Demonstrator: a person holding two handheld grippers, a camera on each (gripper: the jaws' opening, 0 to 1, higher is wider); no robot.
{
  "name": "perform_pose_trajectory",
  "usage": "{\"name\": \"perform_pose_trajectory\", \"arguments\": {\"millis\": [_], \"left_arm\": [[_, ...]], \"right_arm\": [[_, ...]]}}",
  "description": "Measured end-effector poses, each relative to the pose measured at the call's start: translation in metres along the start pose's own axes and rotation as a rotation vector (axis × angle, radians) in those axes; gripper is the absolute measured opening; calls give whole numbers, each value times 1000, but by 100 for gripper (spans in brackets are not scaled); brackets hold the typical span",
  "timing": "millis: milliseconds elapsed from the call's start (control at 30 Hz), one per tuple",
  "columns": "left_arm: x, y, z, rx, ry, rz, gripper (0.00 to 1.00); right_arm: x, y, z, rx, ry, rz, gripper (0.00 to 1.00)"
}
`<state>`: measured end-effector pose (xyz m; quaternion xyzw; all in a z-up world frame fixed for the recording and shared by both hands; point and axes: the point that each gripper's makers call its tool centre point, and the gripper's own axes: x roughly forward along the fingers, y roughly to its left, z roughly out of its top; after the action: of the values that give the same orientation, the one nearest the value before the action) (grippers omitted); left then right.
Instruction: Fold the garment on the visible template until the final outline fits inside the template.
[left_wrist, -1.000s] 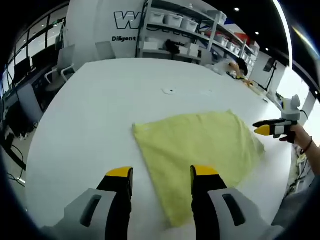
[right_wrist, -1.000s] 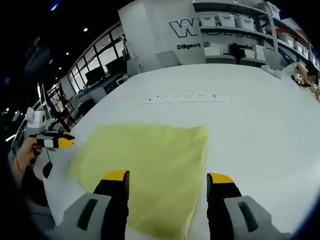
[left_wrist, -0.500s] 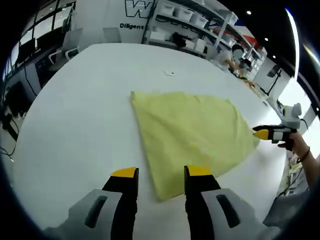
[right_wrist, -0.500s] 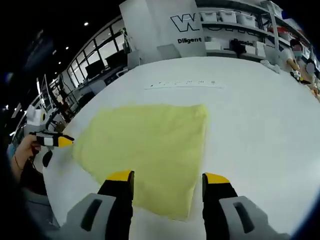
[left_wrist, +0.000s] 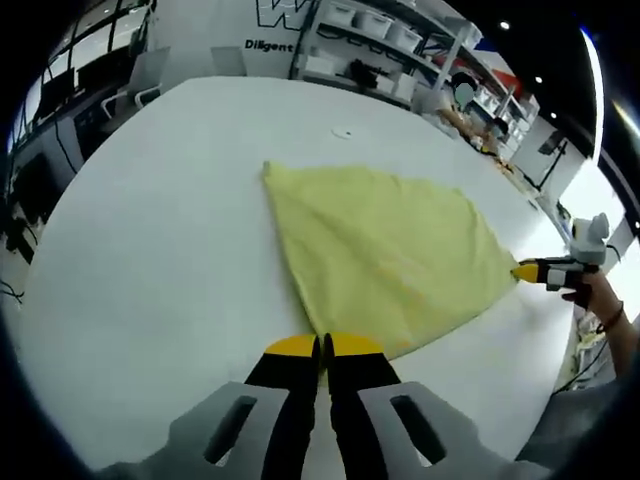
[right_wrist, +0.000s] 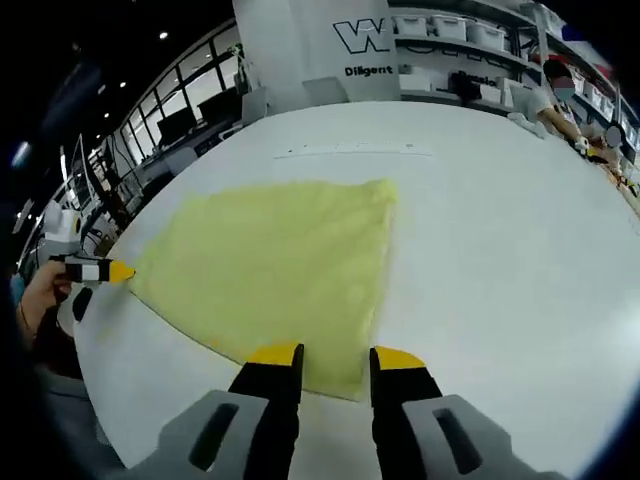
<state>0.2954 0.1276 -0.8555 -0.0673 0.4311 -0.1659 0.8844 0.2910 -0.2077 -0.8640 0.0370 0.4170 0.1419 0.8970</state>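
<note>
Garment (left_wrist: 385, 250): yellow cloth, spread flat on white table (left_wrist: 150, 250), already folded to a rough four-sided shape. Judged light, soft, limp; likely to sag and drag if lifted by one point. Best held at corners. Left gripper (left_wrist: 321, 346): jaws closed at near corner, apparently pinching it. Right gripper (right_wrist: 337, 355): jaws narrowly apart, straddling its near corner, not yet clamped.

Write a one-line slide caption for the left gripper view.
Left gripper shut on the near corner of the yellow garment spread on the white table.
</note>
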Motion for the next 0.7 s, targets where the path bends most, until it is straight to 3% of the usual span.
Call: {"name": "perform_pose_trajectory", "arguments": {"millis": [100, 200, 567, 667, 700], "left_arm": [[-1, 2, -1, 2, 0, 7, 0], [-2, 2, -4, -19, 10, 9, 0], [-12, 8, -17, -50, 30, 43, 0], [-18, 11, -24, -70, 19, 47, 0], [-20, 12, -26, -77, 16, 41, 0]], "right_arm": [[-2, -1, -3, 14, 8, -8, 3], [-3, -2, -4, 46, 9, -4, 3], [-10, 5, -14, 17, 35, -5, 0], [-14, 14, -23, -18, 64, 6, 0], [-15, 14, -24, -67, 62, 9, 0]]}}
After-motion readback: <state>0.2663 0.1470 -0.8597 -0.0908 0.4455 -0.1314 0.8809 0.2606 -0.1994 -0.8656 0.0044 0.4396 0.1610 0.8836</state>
